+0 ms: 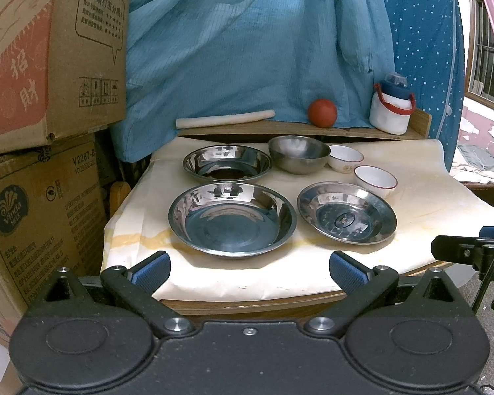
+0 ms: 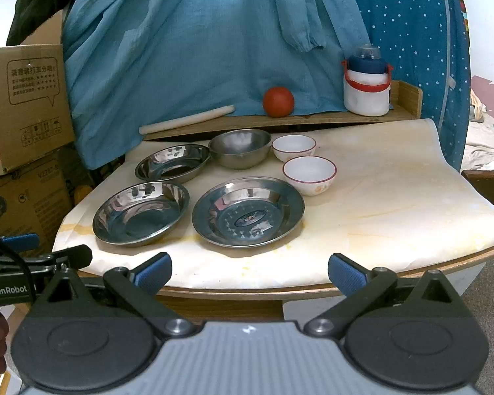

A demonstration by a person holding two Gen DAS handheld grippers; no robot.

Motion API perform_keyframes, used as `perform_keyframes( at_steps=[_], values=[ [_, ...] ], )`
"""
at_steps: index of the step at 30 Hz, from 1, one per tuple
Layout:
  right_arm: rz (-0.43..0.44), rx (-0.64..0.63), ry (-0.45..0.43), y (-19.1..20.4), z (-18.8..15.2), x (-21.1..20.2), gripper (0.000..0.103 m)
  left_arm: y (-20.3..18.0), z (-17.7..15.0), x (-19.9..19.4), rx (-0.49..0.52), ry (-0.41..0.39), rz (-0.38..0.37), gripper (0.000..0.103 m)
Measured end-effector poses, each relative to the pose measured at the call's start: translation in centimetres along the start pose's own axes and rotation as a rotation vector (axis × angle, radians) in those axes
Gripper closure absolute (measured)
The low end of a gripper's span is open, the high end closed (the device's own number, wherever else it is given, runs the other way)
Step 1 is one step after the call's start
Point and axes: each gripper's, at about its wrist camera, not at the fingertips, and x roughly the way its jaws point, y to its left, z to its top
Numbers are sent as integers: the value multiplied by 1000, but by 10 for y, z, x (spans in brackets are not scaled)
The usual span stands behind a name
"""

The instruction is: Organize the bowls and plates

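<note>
Blue cloth hung behind a wooden table [image 2: 411,265] covered with a stained cream sheet [image 2: 395,204], and nothing had been stacked yet. Three steel plates lay spread out: a deep plate [image 1: 232,219] at front left, a flat-rimmed plate [image 1: 346,212] just beside it on the right, and a third plate [image 1: 227,163] behind. A steel bowl [image 1: 299,154] and two white bowls [image 1: 345,158] [image 1: 375,180] sat at the back right. The left gripper [image 1: 249,268] hung released and empty off the near edge, with the deep plate straight ahead. The right gripper [image 2: 249,270], equally spread and empty, faced the flat-rimmed plate, so each was probably nearer its own plate.
</note>
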Motion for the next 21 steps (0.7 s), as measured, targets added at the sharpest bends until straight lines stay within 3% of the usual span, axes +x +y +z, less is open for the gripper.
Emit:
perform_keyframes(
  at_steps=[21],
  values=[
    [-2,10,8,-4,0,0,0,-5,1,6,6,8,-3,1]
  ],
)
